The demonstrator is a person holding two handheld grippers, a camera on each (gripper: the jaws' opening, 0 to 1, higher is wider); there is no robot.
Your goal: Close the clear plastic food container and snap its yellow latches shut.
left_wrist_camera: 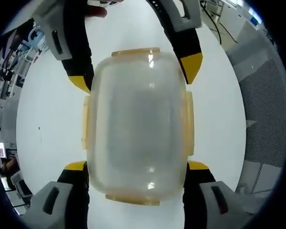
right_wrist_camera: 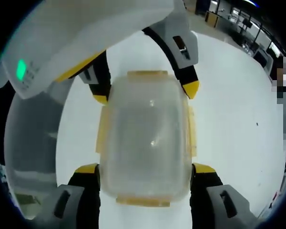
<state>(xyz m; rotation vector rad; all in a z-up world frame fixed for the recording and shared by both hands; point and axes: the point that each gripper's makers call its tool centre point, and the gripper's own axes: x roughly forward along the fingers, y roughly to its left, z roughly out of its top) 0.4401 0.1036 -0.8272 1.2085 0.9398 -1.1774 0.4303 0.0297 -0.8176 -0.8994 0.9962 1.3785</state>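
We see the clear plastic food container [left_wrist_camera: 138,126] on the white table [left_wrist_camera: 47,119], its lid already on, between both grippers. The left gripper [left_wrist_camera: 136,167] has its jaws apart, one tip on each side of the near end; the right gripper [right_wrist_camera: 145,169] stands likewise at the opposite end. The yellow latches [left_wrist_camera: 188,124] seem folded down. We judge the next step is pressing each latch until it clicks.
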